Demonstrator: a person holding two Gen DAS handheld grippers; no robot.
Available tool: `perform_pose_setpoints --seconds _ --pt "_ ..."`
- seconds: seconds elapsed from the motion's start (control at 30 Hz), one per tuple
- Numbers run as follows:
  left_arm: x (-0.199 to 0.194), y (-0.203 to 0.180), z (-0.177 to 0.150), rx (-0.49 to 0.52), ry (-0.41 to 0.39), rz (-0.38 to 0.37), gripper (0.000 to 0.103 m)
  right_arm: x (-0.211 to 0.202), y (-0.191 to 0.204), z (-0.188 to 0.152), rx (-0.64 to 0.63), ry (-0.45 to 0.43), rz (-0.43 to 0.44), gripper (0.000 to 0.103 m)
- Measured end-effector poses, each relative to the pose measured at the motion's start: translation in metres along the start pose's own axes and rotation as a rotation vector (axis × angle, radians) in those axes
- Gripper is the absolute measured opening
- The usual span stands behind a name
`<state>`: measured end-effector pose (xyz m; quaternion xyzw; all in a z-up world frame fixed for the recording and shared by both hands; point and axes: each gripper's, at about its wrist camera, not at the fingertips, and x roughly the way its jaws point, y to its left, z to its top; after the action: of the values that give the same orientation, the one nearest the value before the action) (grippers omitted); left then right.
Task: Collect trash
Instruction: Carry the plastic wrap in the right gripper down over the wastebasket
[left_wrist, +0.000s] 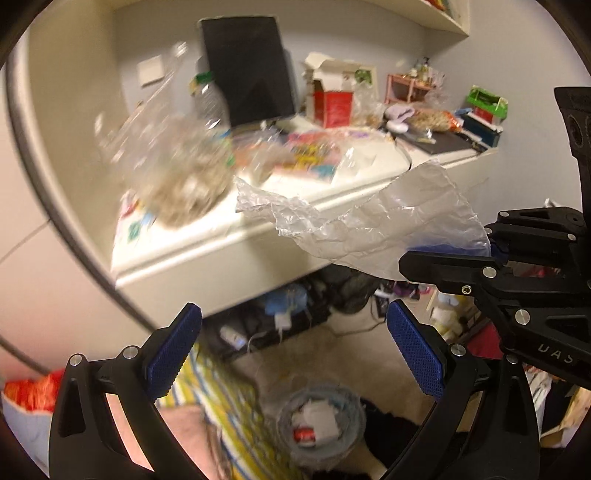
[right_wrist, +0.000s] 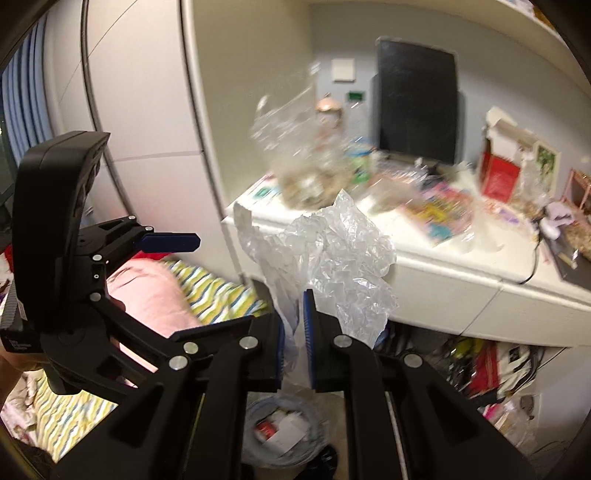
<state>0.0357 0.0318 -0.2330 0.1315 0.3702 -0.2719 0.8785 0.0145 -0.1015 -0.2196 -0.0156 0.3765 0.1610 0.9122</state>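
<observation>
A crumpled clear plastic wrapper (right_wrist: 332, 251) is pinched between the right tongs (right_wrist: 293, 332), held in the air in front of the white table (right_wrist: 443, 280) and above a trash bin (right_wrist: 280, 432) on the floor. The left tongs (left_wrist: 291, 350) stand wide with nothing between them. The table is cluttered: a dark monitor (left_wrist: 247, 70), a red carton (left_wrist: 332, 101), colourful papers (left_wrist: 314, 155) and a blurred clear bag (left_wrist: 173, 162). Only the right wrist view shows the striped bedding (right_wrist: 218, 291) beside a pink pillow (right_wrist: 147, 295); the left wrist view shows a corner shelf (left_wrist: 439, 14). Cables and bags crowd the floor under the table.
</observation>
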Motion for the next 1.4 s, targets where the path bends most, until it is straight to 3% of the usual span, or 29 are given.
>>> perform_pose_setpoints --seconds 0.1,0.23,0.47,0.9,1.17,1.4 --pt "-0.007 0.008 -0.037 -0.023 0.03 0.025 0.097 0.012 0.025 -0.018 -0.009 0.052 0.031 0.011" --pt "-0.008 0.013 -0.102 -0.006 0.092 0.13 0.097 0.031 0.053 -0.048 -0.037 0.124 0.072 0.011" --pt "0.022 0.016 -0.175 -0.05 0.208 0.168 0.097 0.07 0.072 -0.094 -0.061 0.252 0.142 0.011" --pt "0.129 -0.008 -0.247 -0.159 0.343 0.173 0.097 0.168 0.059 -0.199 -0.066 0.488 0.209 0.011" --pt "0.18 -0.014 -0.289 -0.205 0.421 0.192 0.097 0.211 0.039 -0.251 -0.048 0.577 0.195 0.011" --pt "0.223 -0.015 -0.33 -0.221 0.505 0.194 0.097 0.278 0.026 -0.309 -0.023 0.697 0.179 0.011"
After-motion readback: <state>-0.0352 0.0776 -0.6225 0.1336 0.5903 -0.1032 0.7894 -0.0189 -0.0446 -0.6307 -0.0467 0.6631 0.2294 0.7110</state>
